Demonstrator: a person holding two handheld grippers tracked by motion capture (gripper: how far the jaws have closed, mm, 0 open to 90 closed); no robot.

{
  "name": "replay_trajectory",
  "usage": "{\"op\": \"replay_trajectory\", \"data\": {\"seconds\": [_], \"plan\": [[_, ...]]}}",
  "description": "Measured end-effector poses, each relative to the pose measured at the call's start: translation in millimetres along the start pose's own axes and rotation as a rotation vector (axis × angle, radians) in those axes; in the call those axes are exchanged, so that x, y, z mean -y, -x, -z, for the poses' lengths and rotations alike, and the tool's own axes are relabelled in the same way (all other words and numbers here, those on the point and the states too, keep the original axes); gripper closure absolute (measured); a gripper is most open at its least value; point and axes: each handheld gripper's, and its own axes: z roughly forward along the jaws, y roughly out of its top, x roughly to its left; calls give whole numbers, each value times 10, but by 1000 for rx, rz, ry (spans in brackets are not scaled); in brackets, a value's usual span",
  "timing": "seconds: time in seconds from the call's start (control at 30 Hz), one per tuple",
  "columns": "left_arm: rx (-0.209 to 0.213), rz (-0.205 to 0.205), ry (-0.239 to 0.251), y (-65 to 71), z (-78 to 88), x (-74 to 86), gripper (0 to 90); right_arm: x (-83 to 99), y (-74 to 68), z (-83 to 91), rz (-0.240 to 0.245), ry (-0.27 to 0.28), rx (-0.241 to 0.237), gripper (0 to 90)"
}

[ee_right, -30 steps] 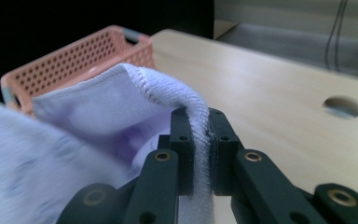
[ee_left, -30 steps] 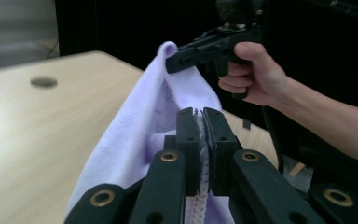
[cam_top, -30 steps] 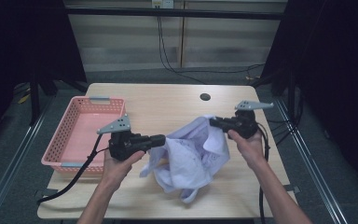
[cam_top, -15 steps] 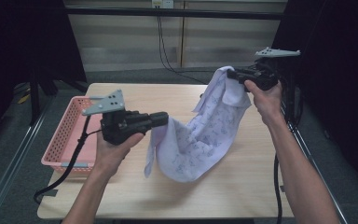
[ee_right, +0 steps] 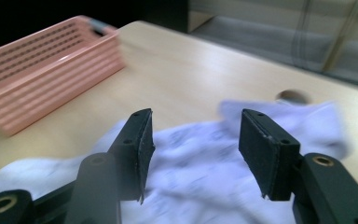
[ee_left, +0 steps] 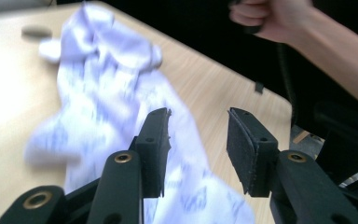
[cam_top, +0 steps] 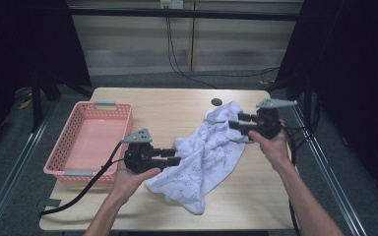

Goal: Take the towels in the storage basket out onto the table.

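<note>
- Left gripper [cam_top: 174, 156] at near left of table [cam_top: 177, 108], jaws apart, just been opening, nothing between the pads; its tips sit at the cloth's left edge.
- White printed cloth [cam_top: 206, 157] lies loose and crumpled on the table, stretching from near centre diagonally up to the right, released by both grippers.
- Right gripper [cam_top: 237, 121] over the cloth's far right end, jaws apart, just been opening, nothing clamped.
- Pink basket [cam_top: 69, 142] at table's left, beside left gripper, holds 0 items.
- Dark round hole [cam_top: 216, 102] in tabletop beyond the cloth.
</note>
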Motion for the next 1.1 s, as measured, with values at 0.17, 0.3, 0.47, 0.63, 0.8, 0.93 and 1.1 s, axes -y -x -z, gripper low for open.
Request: {"op": "replay_trajectory", "data": {"seconds": [0.17, 0.3, 0.47, 0.63, 0.8, 0.93, 1.1], "plan": [[-48, 55, -75, -182, -40, 429, 571, 390, -334, -8, 17, -44, -82, 468], [-70, 64, -157, -252, -113, 605, 573, 710, -558, -20, 4, -74, -153, 470], [-46, 53, -208, -288, -261, 692, 661, 1029, -835, -41, 4, -126, -241, 447], [-30, 48, -227, -292, -326, 696, 869, 1220, -1124, -208, 58, -208, -314, 367], [24, 96, -101, -253, -297, 596, 875, 1350, -1403, -412, 124, -279, -368, 326], [62, 90, -45, -170, -288, 513, 857, 1351, -1449, -468, 146, -274, -330, 727], [50, 94, -4, -153, -214, 470, 654, 1088, -1178, -203, 84, -137, -284, 872]]}}
